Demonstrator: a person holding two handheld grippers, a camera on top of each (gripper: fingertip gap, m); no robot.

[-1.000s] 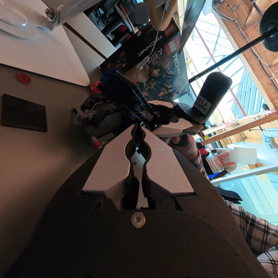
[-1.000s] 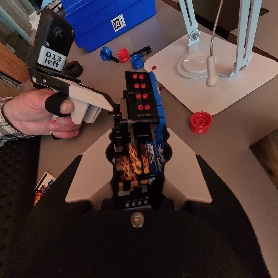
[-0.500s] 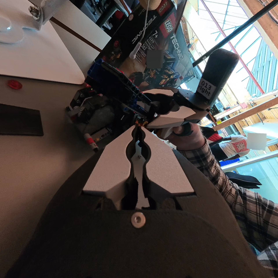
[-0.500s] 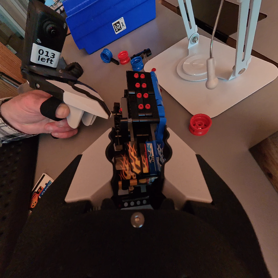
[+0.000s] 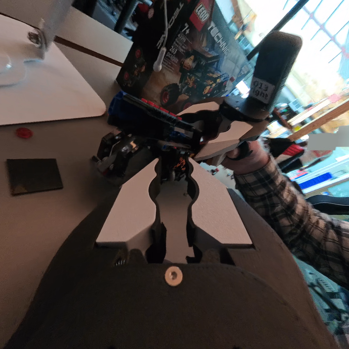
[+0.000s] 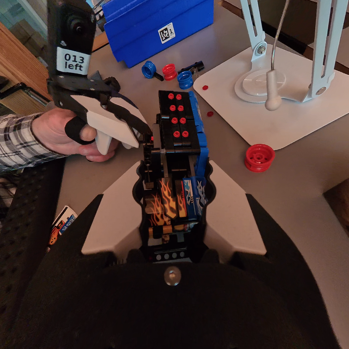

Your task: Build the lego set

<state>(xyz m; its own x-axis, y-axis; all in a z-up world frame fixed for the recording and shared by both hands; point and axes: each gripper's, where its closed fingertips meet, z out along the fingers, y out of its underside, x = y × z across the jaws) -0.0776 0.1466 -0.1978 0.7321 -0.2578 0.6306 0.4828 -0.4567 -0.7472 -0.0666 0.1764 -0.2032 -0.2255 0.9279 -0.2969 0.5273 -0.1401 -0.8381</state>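
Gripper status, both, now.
Left gripper: open, holding nothing, its tips at the side of the black and blue flame-decorated lego truck.
Right gripper: shut on the lego truck.

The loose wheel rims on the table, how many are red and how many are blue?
Red wheel rims: 2
Blue wheel rims: 2
Total: 4

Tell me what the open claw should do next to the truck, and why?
Probably ease the left claw a little closer and close it on the black side of the Lego truck. It is open with its tips right beside that side, while the right claw already holds the truck steady.
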